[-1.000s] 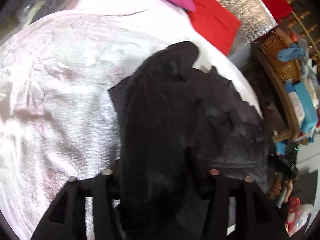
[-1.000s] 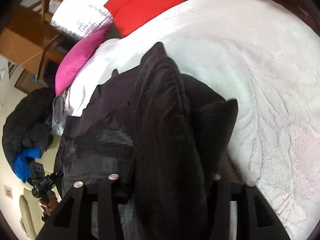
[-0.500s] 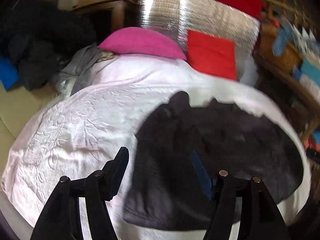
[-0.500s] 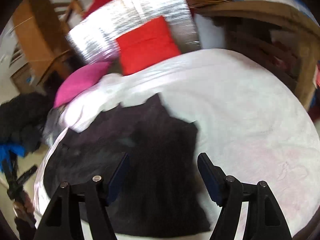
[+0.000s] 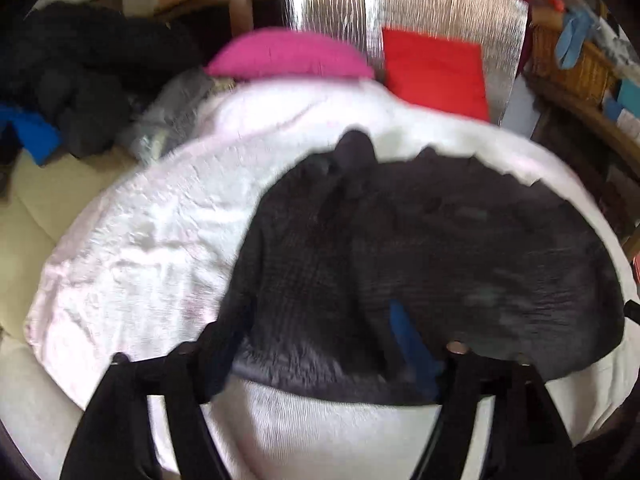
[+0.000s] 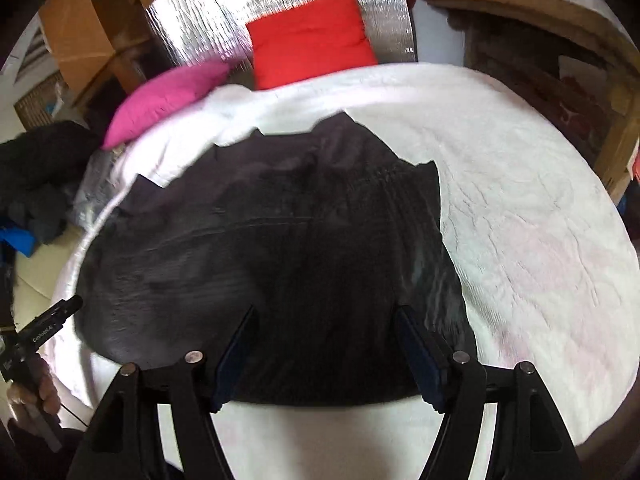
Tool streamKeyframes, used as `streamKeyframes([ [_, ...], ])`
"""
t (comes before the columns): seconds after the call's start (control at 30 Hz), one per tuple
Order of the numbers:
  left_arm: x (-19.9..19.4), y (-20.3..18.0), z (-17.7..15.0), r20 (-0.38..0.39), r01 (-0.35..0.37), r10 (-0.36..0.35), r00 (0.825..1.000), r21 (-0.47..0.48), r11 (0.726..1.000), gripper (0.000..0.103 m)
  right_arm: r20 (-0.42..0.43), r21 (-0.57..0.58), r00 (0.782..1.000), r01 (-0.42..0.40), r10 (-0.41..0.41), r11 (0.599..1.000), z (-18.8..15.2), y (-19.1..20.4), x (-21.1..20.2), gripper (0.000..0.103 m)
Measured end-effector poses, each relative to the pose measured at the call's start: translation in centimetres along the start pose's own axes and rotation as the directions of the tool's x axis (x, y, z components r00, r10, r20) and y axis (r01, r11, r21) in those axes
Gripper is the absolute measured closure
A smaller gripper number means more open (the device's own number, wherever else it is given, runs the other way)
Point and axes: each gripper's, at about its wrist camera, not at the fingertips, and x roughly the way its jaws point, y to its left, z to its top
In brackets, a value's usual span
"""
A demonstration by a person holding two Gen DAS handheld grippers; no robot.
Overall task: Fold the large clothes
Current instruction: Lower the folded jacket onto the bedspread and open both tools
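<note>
A large black garment (image 5: 420, 264) lies spread and partly folded on the white bedspread (image 5: 152, 232). It also shows in the right wrist view (image 6: 288, 240). My left gripper (image 5: 320, 344) is open and empty, above the garment's near edge. My right gripper (image 6: 326, 344) is open and empty, also above the garment's near edge. Both hold nothing. The left gripper's body and the hand holding it show at the lower left of the right wrist view (image 6: 36, 340).
A pink pillow (image 5: 288, 54), a red cushion (image 5: 434, 70) and a silver foil panel (image 5: 400, 4) stand at the bed's head. A dark clothes heap (image 5: 80, 76) lies to the left. A wicker basket (image 5: 572, 64) and wooden furniture (image 6: 560, 48) stand to the right.
Both grippers held the black garment a second ago, then opened and let it drop flat on the bed. Both have pulled back and up from it.
</note>
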Motion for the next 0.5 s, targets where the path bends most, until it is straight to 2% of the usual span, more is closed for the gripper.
streamKeyframes([
  [0.1, -4.8, -0.1, -0.1, 0.093, -0.036, 0.038, 0.995, -0.027, 0.999, 0.016, 0.061, -0.035, 0.998, 0.010, -0.008, 0.999, -1.2, 0.8, -3.6, 0.029],
  [0.2, -9.2, 0.1, -0.4, 0.157, -0.024, 0.034, 0.987, -0.065, 0.998, 0.011, 0.135, -0.046, 0.991, 0.006, 0.001, 0.999, -1.7, 2.2, -7.8, 0.029],
  [0.37, -16.3, 0.0, -0.6, 0.266, -0.029, 0.046, 0.963, -0.069, 0.997, 0.005, 0.251, -0.073, 0.968, -0.013, 0.031, 0.997, -2.4, 4.7, -14.0, 0.024],
  [0.5, -20.1, -0.4, -0.8, 0.329, -0.051, 0.068, 0.942, -0.059, 0.997, 0.004, 0.339, -0.124, 0.941, 0.033, 0.012, 0.992, -2.8, 7.2, -17.8, 0.023],
])
